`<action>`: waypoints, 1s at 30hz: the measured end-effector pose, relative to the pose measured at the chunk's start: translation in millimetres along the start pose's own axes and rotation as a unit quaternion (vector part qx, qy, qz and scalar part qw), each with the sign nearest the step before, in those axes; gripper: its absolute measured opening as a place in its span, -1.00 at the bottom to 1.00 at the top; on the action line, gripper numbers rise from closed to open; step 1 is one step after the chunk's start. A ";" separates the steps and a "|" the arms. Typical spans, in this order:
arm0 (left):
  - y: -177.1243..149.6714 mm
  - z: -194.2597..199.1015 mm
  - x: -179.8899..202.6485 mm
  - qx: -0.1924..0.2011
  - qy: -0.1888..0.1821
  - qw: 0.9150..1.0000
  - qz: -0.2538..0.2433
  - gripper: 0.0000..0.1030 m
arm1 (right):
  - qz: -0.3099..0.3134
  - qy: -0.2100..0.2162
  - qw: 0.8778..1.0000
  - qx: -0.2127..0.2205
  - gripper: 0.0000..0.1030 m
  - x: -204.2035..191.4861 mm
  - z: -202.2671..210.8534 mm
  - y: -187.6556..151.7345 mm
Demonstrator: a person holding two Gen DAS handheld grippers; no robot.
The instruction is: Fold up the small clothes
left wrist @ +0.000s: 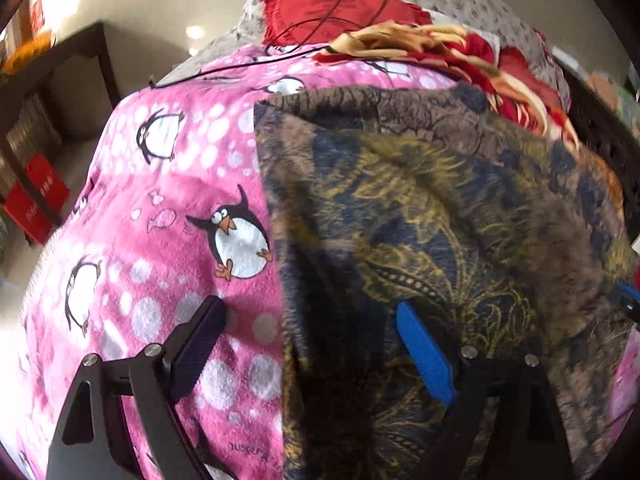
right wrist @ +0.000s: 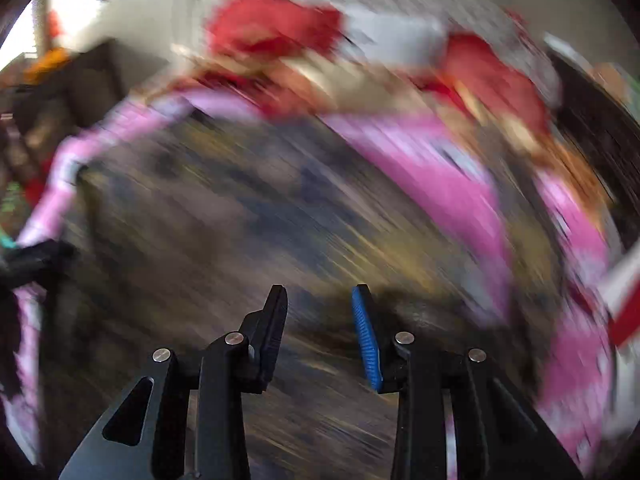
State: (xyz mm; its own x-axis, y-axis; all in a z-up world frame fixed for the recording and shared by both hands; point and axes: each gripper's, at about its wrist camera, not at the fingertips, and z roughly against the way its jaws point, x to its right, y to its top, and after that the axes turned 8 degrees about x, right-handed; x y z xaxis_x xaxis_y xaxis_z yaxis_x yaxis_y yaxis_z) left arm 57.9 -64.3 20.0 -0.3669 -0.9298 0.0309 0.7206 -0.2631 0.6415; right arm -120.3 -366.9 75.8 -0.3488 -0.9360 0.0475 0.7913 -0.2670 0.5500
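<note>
Pink penguin-print fleece blanket (left wrist: 168, 208) spread over a bed, with a red frilled cushion (left wrist: 320, 4) and a crumpled red-and-cream cloth (left wrist: 440, 52) at the far end. Brown, navy and gold paisley garment (left wrist: 440, 208) flat on the blanket. Left gripper (left wrist: 308, 320) spread wide over its left edge; right gripper (right wrist: 320, 300) parted, empty, above it, view badly blurred.

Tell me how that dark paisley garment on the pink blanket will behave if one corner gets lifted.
The paisley garment will probably drape and sag, since it lies soft and faintly rumpled. It looks thin, so likely light. The fleecy penguin blanket beneath may grip it, so pushing could bunch it rather than slide it.
</note>
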 end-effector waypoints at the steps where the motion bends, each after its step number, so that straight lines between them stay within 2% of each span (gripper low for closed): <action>1: -0.5 2.0 3.8 0.001 0.008 1.000 -0.012 0.76 | -0.015 0.012 1.000 -0.008 -0.64 11.3 0.6 -6.9; 4: 0.4 12.0 6.7 0.002 0.007 1.000 -0.004 0.76 | -0.045 0.042 0.998 0.000 -0.64 27.4 17.1 -21.1; 8: 5.9 32.7 15.0 0.027 -0.009 1.000 0.013 0.76 | -0.028 0.021 0.998 0.059 -0.61 19.7 45.0 -6.0; 10: 7.3 35.6 24.5 0.028 -0.015 0.999 0.007 0.76 | -0.037 0.027 0.996 0.080 -0.49 17.0 49.1 5.1; 14: 1.2 25.6 45.7 0.010 -0.020 1.000 -0.010 0.76 | -0.052 0.001 0.997 0.061 -0.47 18.3 21.1 14.3; 17: -8.3 4.4 59.6 -0.026 -0.009 0.999 -0.042 0.76 | -0.070 0.012 0.997 0.029 -0.47 29.2 -11.3 10.6; 21: -10.9 2.3 64.5 -0.017 -0.005 0.998 -0.057 0.80 | -0.097 0.048 0.992 0.062 -0.47 48.1 22.2 12.7; 25: -5.6 4.4 58.9 -0.020 -0.017 0.999 -0.035 0.80 | -0.116 0.010 0.989 0.094 -0.34 88.8 53.0 24.9; 28: -2.7 11.7 54.3 -0.013 -0.033 0.999 -0.012 0.80 | -0.142 -0.026 0.985 0.091 -0.33 123.6 59.1 30.6; 30: -2.9 16.2 54.7 -0.011 -0.040 0.999 -0.006 0.80 | -0.157 -0.036 0.983 0.089 -0.33 140.7 59.1 33.5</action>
State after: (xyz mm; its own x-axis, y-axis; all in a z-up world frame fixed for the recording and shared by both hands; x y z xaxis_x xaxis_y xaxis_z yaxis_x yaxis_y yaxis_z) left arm 26.3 -110.2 32.2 -0.4209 -0.9032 0.0841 0.7277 -0.2808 0.6258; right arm -172.6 -494.0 150.2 -0.6016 -0.7935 -0.0918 0.5412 -0.4894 0.6838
